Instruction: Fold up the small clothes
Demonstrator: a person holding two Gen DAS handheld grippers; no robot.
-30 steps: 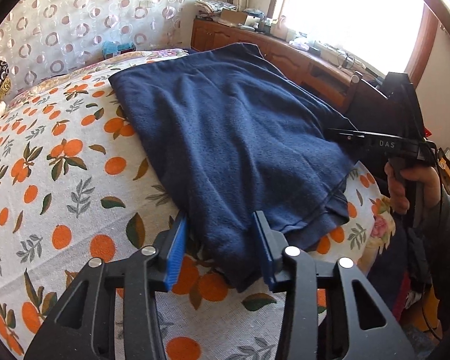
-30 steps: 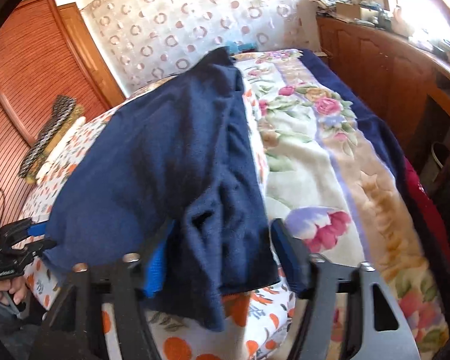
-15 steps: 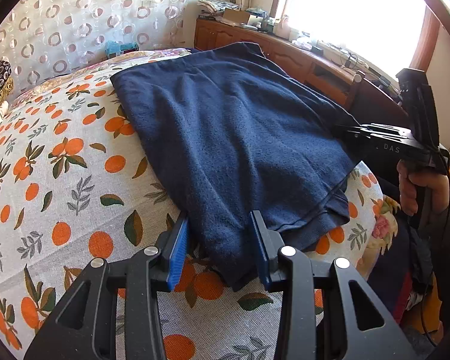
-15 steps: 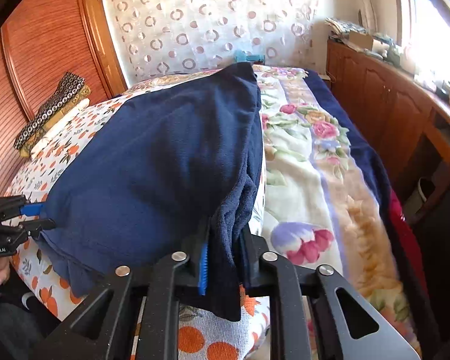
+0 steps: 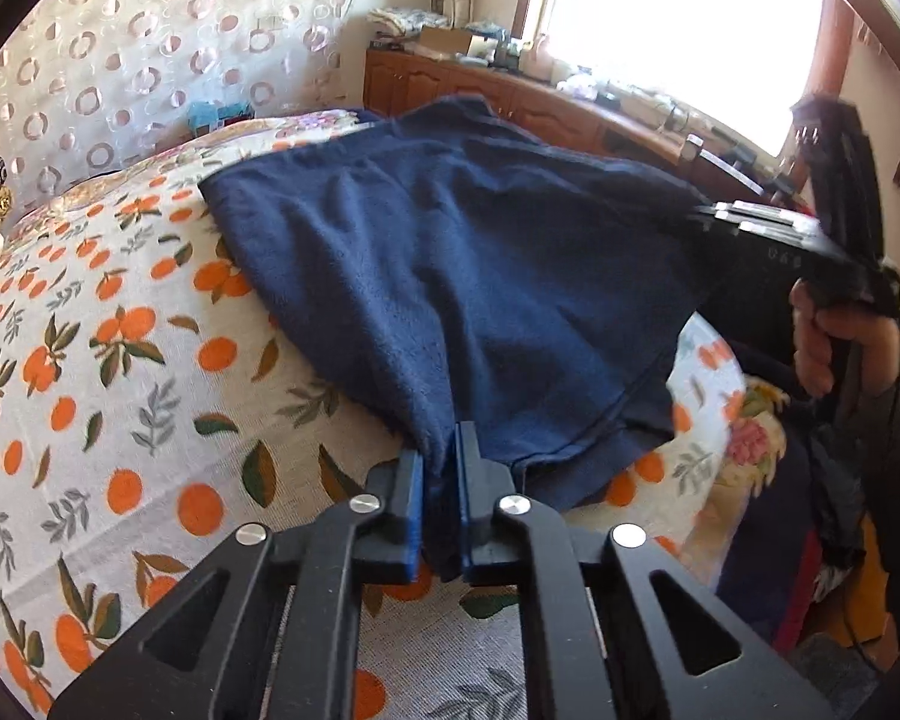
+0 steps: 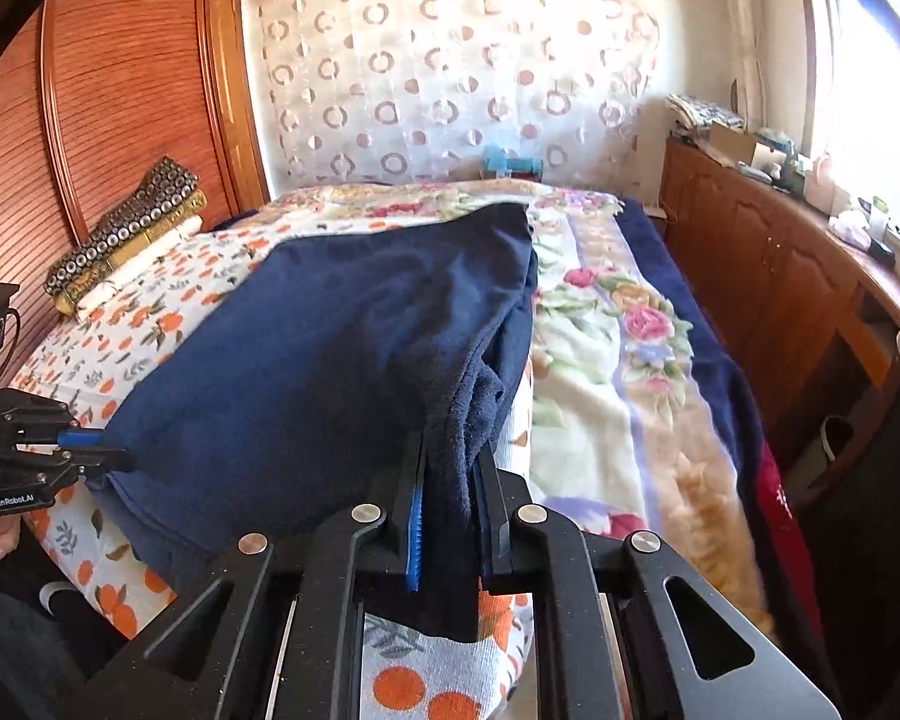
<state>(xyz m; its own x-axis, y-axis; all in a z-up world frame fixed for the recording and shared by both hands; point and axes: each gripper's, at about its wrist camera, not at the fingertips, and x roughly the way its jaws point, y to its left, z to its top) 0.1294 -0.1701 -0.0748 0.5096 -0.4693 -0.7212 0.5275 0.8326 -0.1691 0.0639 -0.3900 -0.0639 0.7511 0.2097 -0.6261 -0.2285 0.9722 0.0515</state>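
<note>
Sunlit bedroom: on the bed (image 5: 120, 420) lies the navy garment (image 5: 480, 276), spread out, no fold visible yet. Left gripper (image 5: 440, 468) and right gripper (image 6: 450, 480) each clamp a near corner of the garment; folding remains.

Sunlit window (image 5: 678, 30), wooden cabinets (image 6: 768, 276), patterned curtain (image 6: 450, 72).

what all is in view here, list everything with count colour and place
navy fleece garment: one, dark blue, spread on the bed, near edge pinched at two corners
orange-print bedsheet: one, white with oranges, under the garment
floral blanket: one, cream with pink flowers, beside the garment
folded patterned cloths: a stack, black, gold and white, by the wooden headboard
wooden cabinet: one, brown, under the window
left gripper: black, blue pads, shut on the garment
right gripper: black, shut on the garment
</note>
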